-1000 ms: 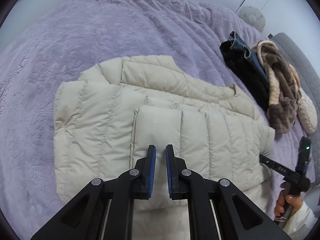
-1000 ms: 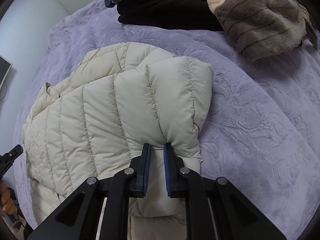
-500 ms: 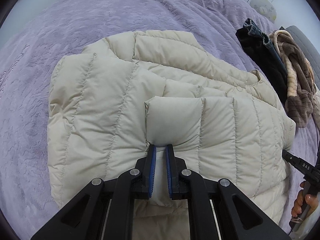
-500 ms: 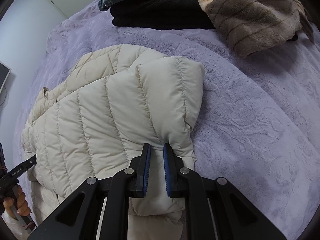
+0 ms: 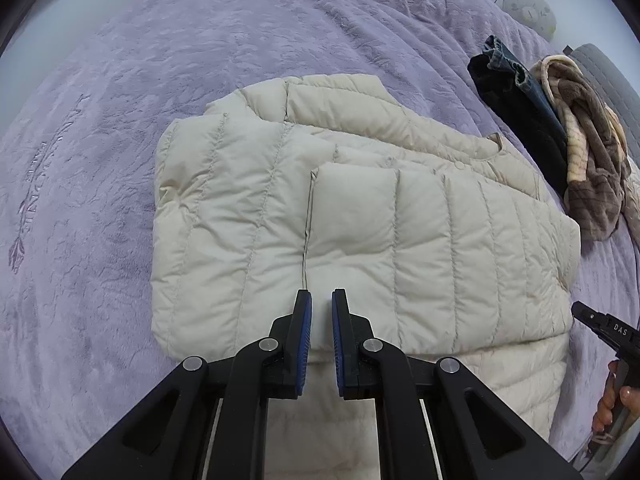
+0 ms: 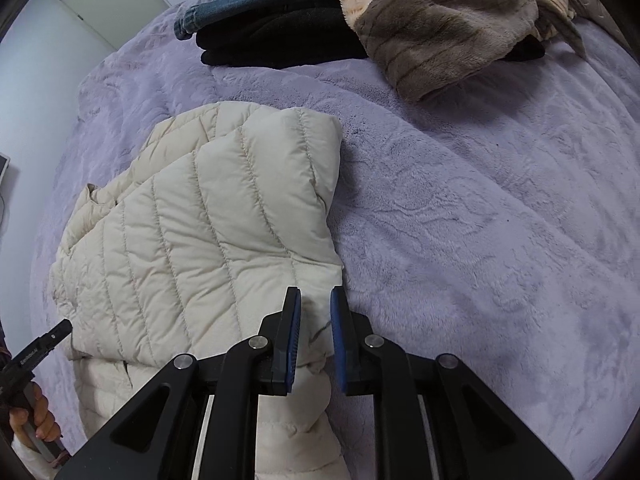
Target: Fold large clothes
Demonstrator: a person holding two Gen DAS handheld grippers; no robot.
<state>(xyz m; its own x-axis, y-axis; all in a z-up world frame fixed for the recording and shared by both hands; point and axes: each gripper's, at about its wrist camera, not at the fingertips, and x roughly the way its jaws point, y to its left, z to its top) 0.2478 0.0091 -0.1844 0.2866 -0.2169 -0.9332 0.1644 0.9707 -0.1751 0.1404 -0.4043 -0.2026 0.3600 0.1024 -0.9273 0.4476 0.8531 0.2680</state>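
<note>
A cream quilted puffer jacket [image 5: 360,220] lies partly folded on a purple bedspread [image 5: 120,120], its lower part doubled up over the chest. My left gripper [image 5: 319,300] sits over the near edge of that folded panel, shut, with pale fabric in the narrow gap between its pads. In the right wrist view the jacket [image 6: 200,240] spreads to the left. My right gripper [image 6: 315,296] is at the jacket's near right corner; its jaws are opening and the slack corner still lies between them. Each gripper shows at the edge of the other's view, held by a hand [image 5: 612,400].
A pile of clothes [image 6: 360,20] lies beyond the jacket: folded jeans, a black garment and a brown striped fleece. Purple bedspread [image 6: 480,200] stretches to the right of the jacket. Behind the bed are a round pale object [image 5: 528,8], a white wall and cupboard doors.
The doubled-over panel has settled flat on the jacket and looks farther off in both views. The gap between my right gripper's pads has widened. The left pads keep the same narrow gap.
</note>
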